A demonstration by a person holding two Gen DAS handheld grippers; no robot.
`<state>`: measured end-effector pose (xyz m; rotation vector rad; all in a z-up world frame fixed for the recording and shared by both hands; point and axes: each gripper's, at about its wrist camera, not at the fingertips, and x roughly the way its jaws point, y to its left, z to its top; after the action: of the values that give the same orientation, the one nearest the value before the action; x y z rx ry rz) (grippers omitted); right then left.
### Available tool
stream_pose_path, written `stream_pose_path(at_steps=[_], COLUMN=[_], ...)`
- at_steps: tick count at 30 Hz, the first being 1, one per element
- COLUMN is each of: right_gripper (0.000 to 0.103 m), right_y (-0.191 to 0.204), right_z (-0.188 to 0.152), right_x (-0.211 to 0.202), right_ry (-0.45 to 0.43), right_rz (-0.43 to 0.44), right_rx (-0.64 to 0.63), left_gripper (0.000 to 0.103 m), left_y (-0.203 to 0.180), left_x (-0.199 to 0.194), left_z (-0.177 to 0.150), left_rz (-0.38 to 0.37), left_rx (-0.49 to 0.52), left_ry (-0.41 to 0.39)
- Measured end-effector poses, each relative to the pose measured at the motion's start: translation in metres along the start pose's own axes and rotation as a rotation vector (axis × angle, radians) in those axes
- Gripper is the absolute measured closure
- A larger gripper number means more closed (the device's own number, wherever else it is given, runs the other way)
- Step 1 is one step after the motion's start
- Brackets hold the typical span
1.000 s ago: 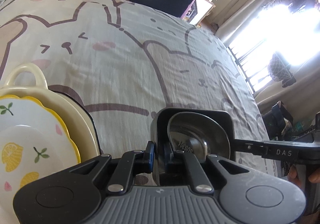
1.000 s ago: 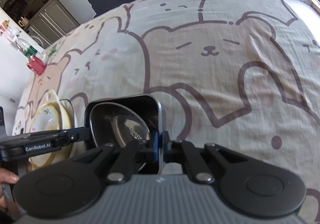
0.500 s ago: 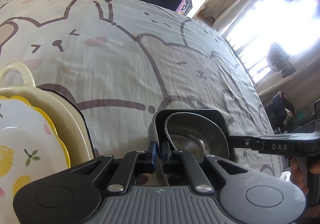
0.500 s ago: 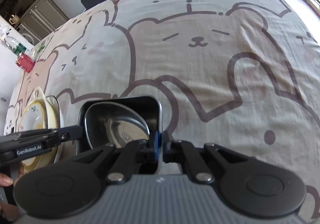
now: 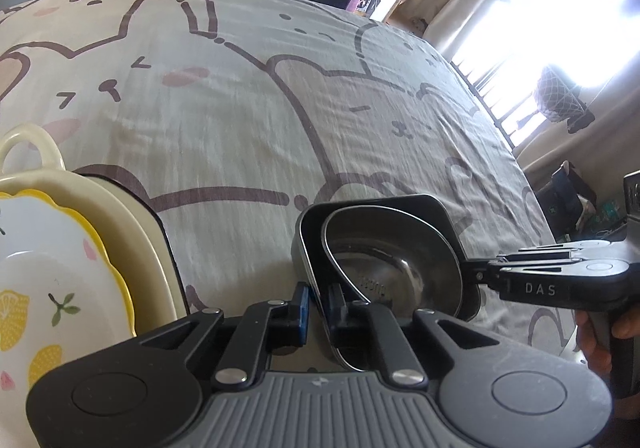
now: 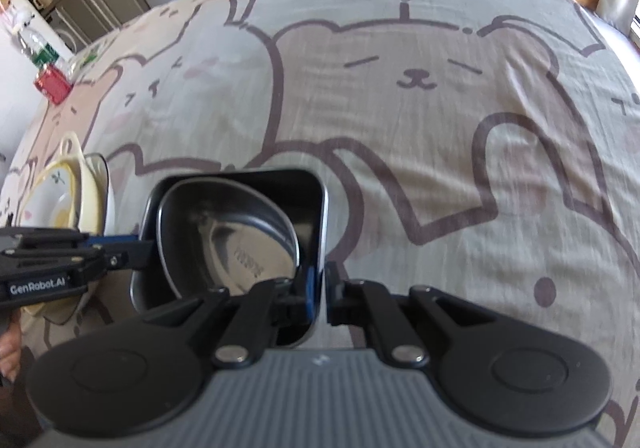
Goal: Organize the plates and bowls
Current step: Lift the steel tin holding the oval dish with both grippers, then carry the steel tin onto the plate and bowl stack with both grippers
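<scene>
A black square dish [image 5: 436, 216] with a steel bowl [image 5: 384, 260] nested inside it was held over the bear-print cloth [image 5: 248, 120] between the two tools. In the left wrist view, the left gripper [image 5: 318, 308] was seen clamped on the near wall of the dish, its blue-padded finger outside and the other finger inside, against the bowl's rim. The right gripper [image 5: 476, 274] was seen from the side there, closed on the opposite edge of the dish, with part of a hand [image 5: 600, 332] visible behind its handle.

In the right wrist view, the right gripper [image 6: 318, 300] was shown pinched together on the dish's thin right-hand wall [image 6: 324, 216], and the left gripper [image 6: 138, 248] was seen entering from the left edge, shut on the facing wall.

A stack was shown large and close in the left wrist view: a lemon-patterned plate [image 5: 44, 280] with a yellow rim lay in a cream handled dish [image 5: 132, 248], over a dark-edged plate [image 5: 170, 240]. In the right wrist view the same stack [image 6: 68, 188] appeared small, just left of the held dish. Only the right wrist view showed a red box [image 6: 52, 82] and bottles at the cloth's far left. Only the left wrist view showed the bright window [image 5: 560, 8] and curtains. Whether the black dish touched the cloth could not be told.
</scene>
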<state>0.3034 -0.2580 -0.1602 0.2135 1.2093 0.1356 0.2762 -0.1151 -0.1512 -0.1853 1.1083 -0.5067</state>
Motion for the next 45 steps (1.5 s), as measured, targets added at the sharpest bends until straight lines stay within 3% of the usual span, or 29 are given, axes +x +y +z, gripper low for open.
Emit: stream_pose_path(at_steps=[18, 23, 34, 45], right_gripper=[0.098, 0.098, 0.097, 0.096], right_y=[0.004, 0.007, 0.017, 0.069], right_z=[-0.003, -0.002, -0.004, 0.002], right_x=[-0.006, -0.028, -0.077, -0.087], right_ry=[-0.059, -0.151, -0.341, -0.427], right_rz=[-0.033, -0.009, 0.129, 0.251], right_rx=[0.017, 0.035, 0.118, 0.097], left_gripper=[0.095, 0.096, 0.095, 0.095], left_y=[0.007, 0.006, 0.013, 0.051], left_x=[-0.009, -0.029, -0.095, -0.167], left_z=[0.001, 0.007, 0.017, 0.008], left_rz=[-0.043, -0.073, -0.105, -0.066], left_rx=[-0.06, -0.07, -0.065, -0.082], left_ry=[-0.068, -0.116, -0.222, -0.31])
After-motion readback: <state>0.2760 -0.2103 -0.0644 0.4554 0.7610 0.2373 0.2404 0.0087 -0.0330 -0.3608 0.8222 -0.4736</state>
